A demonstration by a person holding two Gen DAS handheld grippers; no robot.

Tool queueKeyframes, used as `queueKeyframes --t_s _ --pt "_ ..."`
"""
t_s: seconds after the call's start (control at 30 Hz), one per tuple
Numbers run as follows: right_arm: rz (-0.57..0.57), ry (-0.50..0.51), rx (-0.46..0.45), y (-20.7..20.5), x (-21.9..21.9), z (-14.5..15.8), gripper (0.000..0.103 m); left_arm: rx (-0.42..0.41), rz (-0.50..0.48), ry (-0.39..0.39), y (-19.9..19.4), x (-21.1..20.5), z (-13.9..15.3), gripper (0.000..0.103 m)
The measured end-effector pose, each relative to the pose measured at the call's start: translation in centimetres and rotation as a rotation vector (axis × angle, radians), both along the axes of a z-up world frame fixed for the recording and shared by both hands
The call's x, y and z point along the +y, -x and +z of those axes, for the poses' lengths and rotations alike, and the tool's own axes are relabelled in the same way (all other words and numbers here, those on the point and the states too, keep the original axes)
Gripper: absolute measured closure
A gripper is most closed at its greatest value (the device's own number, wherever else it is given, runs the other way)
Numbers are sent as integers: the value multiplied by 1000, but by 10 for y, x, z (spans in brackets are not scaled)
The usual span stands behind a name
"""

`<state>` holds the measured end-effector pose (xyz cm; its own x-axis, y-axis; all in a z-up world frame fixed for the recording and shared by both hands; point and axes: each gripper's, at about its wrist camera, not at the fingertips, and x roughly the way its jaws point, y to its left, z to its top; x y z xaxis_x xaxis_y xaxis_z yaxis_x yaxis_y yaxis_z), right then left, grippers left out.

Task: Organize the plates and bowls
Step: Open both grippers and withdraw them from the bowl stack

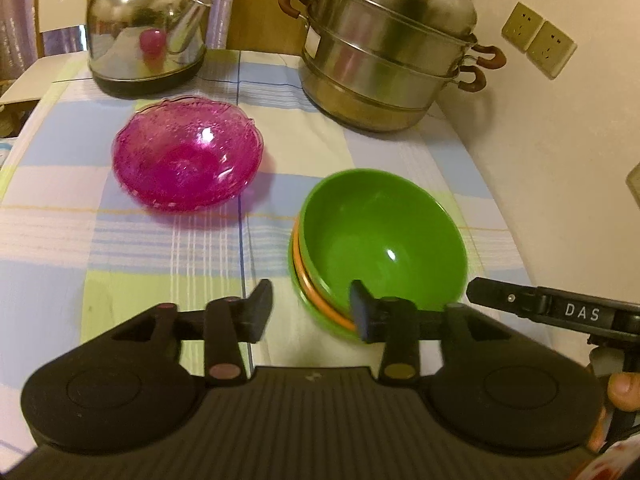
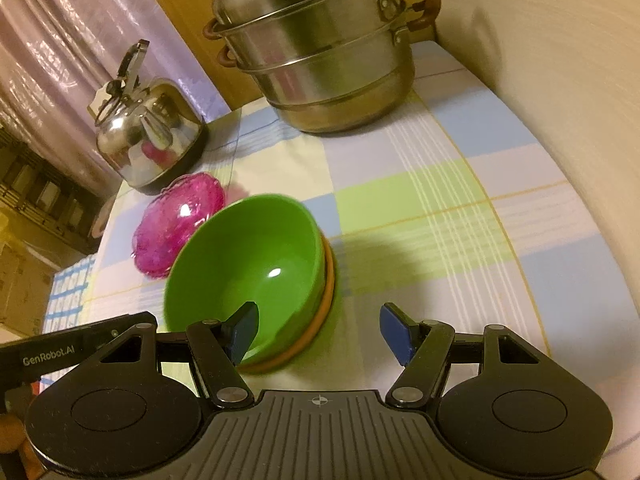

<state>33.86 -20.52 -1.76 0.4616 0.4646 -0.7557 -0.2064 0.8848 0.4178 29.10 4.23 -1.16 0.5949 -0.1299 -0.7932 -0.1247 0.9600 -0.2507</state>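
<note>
Three nested bowls [image 1: 382,236] — one pink glass bowl [image 1: 188,154], one kettle [image 1: 148,28], one steamer [image 1: 384,52].

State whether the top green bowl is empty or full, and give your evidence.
Empty. The green bowl shows a bare, glossy inside in both wrist views.

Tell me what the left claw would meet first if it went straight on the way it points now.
Probably the checked tablecloth just left of the green bowl. The open left claw looks over bare cloth; only its right finger overlaps the bowl stack's rim, and depth there is unclear.
</note>
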Motion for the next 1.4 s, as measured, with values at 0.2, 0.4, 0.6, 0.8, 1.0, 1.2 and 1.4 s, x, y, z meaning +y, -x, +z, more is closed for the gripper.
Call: queueKeyframes --t_s 0.2,0.4,0.6,0.8,1.0,1.2,1.4 --pt "-27 3 -23 42 -10 14 30 -36 19 -22 44 -8 9 36" --pt "-30 16 -68 89 -17 23 27 -94 58 -88 90 -20 17 11" --pt "-43 32 -77 125 -23 21 26 -103 59 -94 119 -29 13 9" --pt "-55 41 -72 145 -28 18 26 -63 63 -61 135 -33 3 9" --pt "-54 32 -61 154 -32 16 26 -55 78 -79 143 -34 3 9" --pt "-62 28 -48 153 -34 13 26 -54 97 -96 142 -32 6 9" --pt "-61 27 -43 151 -33 12 26 -48 85 -103 140 -31 6 9"
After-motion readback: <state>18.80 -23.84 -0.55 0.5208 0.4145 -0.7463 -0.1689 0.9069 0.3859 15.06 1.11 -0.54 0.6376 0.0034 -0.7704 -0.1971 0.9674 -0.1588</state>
